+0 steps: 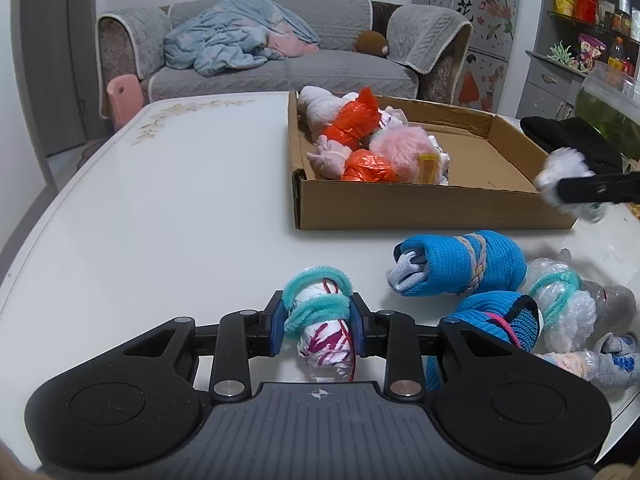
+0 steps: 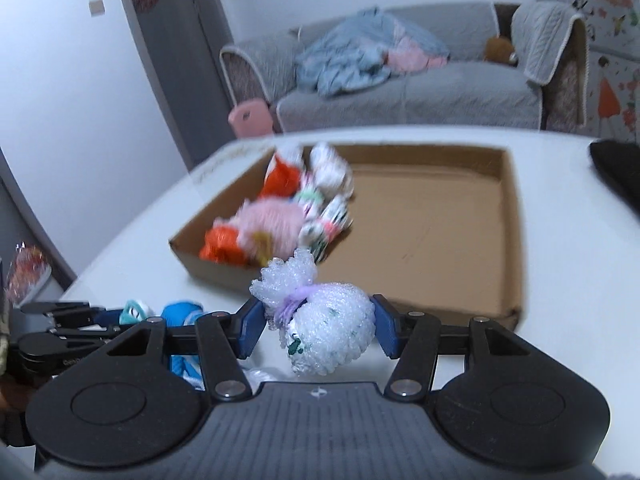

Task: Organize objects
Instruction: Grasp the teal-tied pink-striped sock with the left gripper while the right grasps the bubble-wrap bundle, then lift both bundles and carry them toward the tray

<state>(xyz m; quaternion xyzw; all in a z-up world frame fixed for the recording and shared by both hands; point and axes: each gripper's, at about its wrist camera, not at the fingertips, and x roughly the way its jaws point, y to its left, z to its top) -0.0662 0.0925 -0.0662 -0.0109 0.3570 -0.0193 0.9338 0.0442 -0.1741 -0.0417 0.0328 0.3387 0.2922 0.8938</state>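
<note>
Two grippers each grip a bundle: right gripper [image 2: 318,330] clamps a foam ball [image 2: 330,330] near the box [image 2: 516,240] front edge, seemingly nearer than left gripper [image 1: 318,326], clenching its roll [image 1: 324,332].

A living room in a home.
A grey sofa [image 1: 256,56] with a crumpled blue blanket [image 1: 232,36] stands behind the white counter [image 1: 160,200]; a shelf [image 1: 592,28] holds food jars.

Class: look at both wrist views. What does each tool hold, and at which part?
Left tool: white bundle with magenta marks, gripped by its sides at the teal-banded end. Right tool: white foam-wrapped bundle, gripped across its round body.
</note>
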